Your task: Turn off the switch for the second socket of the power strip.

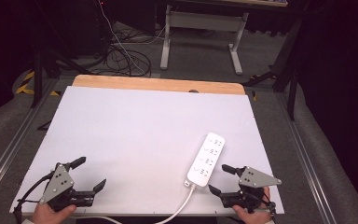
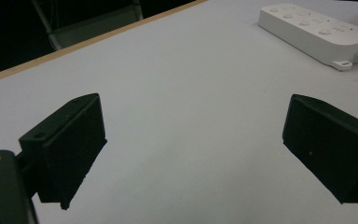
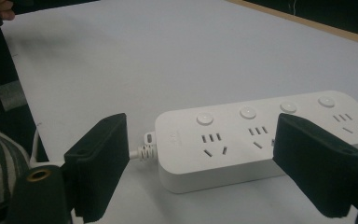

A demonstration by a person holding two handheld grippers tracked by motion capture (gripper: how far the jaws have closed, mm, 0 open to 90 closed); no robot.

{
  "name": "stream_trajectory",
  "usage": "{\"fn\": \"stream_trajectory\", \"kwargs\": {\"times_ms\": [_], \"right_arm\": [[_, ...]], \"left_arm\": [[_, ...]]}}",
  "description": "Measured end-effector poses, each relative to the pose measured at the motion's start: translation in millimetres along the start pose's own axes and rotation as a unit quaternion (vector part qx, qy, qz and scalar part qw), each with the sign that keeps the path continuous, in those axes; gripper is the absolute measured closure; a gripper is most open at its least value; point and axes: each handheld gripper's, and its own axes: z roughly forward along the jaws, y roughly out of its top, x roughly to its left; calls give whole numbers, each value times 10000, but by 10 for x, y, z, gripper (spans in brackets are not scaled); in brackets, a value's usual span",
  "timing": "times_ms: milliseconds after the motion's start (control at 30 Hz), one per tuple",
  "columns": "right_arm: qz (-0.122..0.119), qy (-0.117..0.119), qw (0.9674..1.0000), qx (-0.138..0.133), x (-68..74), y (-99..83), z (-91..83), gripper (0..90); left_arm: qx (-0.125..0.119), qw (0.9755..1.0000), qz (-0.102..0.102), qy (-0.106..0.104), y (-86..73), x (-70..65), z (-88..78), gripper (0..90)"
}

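Observation:
A white power strip (image 1: 206, 159) lies on the white table (image 1: 135, 130) toward the right front, with its white cable (image 1: 179, 208) running off the near edge. My right gripper (image 1: 222, 178) is open just right of the strip's cable end. In the right gripper view the power strip (image 3: 261, 135) sits close beyond the spread jaws, and nothing is between them. My left gripper (image 1: 89, 173) is open at the near left corner with bare table between its jaws. The left gripper view has the power strip (image 2: 314, 32) far off at the upper right.
The table's far edge is a wooden strip (image 1: 158, 84). Beyond it are a grey floor, a tangle of cables (image 1: 121, 56) and the legs of a white table frame (image 1: 200, 37). Metal rails (image 1: 307, 154) run along both sides of the table.

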Motion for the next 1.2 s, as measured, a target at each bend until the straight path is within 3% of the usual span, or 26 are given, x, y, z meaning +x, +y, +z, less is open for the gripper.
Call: {"fn": "stream_trajectory", "kwargs": {"times_ms": [700,833,967,1200], "right_arm": [[-42,-30,10000,72,18,25,-5,215],[0,32,9998,209,13,69,6,298],[-1,18,9993,368,-1,160,16,402],[19,35,9990,449,-42,297,62,464]], "left_arm": [[105,9999,84,57,16,-8,-16,70],[-8,10000,-24,25,12,-13,-24,83],[-19,10000,10,-18,21,-7,-35,85],[-61,10000,38,51,30,9,-44,85]]}}
